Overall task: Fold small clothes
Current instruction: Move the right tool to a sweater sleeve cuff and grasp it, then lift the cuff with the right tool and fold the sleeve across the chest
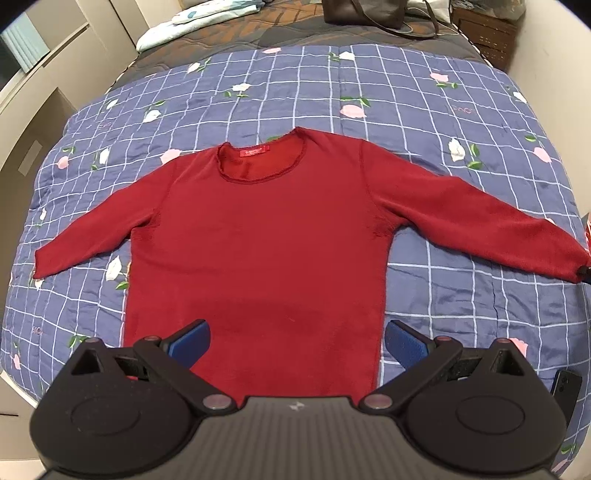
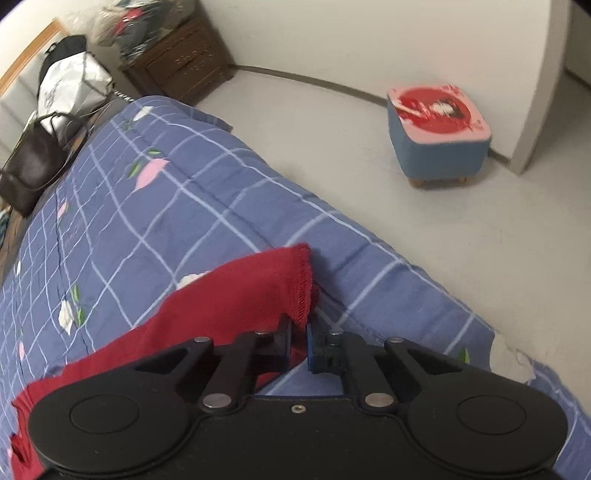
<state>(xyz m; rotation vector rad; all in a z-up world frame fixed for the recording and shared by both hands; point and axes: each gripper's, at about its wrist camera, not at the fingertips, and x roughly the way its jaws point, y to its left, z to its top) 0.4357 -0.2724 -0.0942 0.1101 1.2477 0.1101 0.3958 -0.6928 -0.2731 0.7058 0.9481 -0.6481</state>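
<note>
Right gripper (image 2: 298, 341): jaws nearly closed, pinching the cuff edge of the shirt's (image 1: 258, 240) sleeve (image 2: 236, 295); the cuff is lifted slightly off the quilt (image 2: 147, 229), near the quilt's floor-side edge. Left gripper (image 1: 297, 341): jaws spread wide, holding nothing, above the shirt's hem. Shirt is red, long-sleeved, flat on the quilt, front up. Long axis runs hem to collar (image 1: 260, 162), collar pointing away from the left gripper toward the bag (image 1: 364, 13) at the far end of the bed. Sleeves are spread out to both sides, angled back toward the hem. Stool (image 2: 439, 136) stands on the floor, well apart from the quilt.
</note>
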